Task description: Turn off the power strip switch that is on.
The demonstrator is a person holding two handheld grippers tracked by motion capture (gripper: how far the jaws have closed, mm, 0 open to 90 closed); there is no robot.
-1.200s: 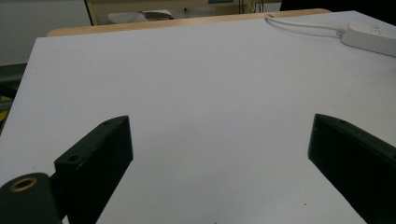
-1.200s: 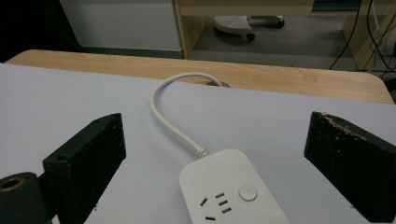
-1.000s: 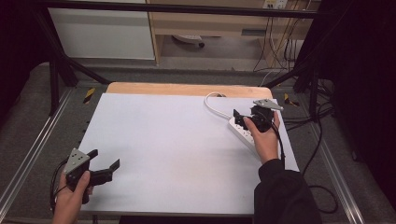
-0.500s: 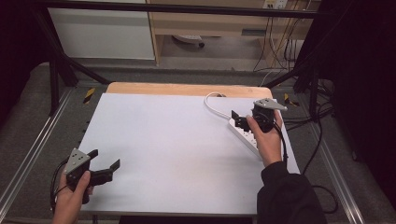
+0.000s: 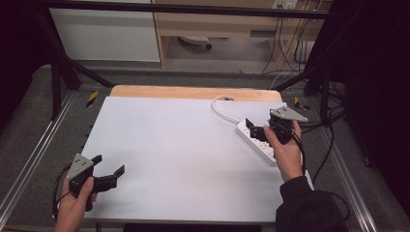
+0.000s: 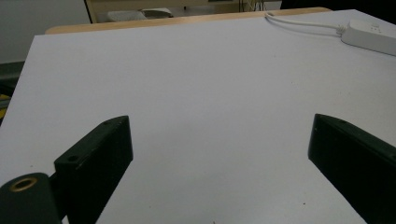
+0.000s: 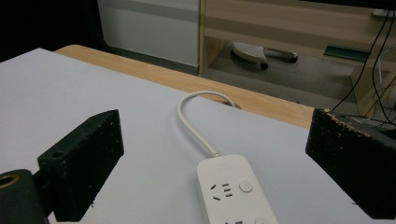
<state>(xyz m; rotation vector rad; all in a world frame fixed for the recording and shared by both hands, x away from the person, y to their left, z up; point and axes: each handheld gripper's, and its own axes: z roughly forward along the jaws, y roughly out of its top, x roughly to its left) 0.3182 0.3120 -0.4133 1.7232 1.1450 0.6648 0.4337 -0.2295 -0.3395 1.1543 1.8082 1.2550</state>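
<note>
At the near left corner of the white table (image 5: 179, 145) the left gripper (image 5: 107, 175) rests low in the person's hand, its jaws spread wide with nothing between them; the left gripper view looks out across bare white surface toward the far right, where the power strip (image 6: 371, 36) and its cord (image 6: 299, 21) lie well apart from it. The middle of the table holds nothing. Moving right, the white cord (image 5: 223, 108) loops from the far wooden edge and runs into the power strip (image 5: 256, 141), which lies slanted near the right edge of the table. The right gripper (image 5: 255, 127) hovers over the strip's far end, held in the person's right hand (image 5: 285, 152); in the right gripper view its jaws stand wide apart on either side of the power strip (image 7: 233, 191), clamped on nothing, with the sockets and round buttons facing up between them. The step in hand looks like the approach to the strip: the right gripper is lined up above it but has not taken hold. The next move probably calls for lowering the jaws around the strip's body, square to its long sides, and closing firmly, minding the stiff cord that may pull against any lift or slide.
</note>
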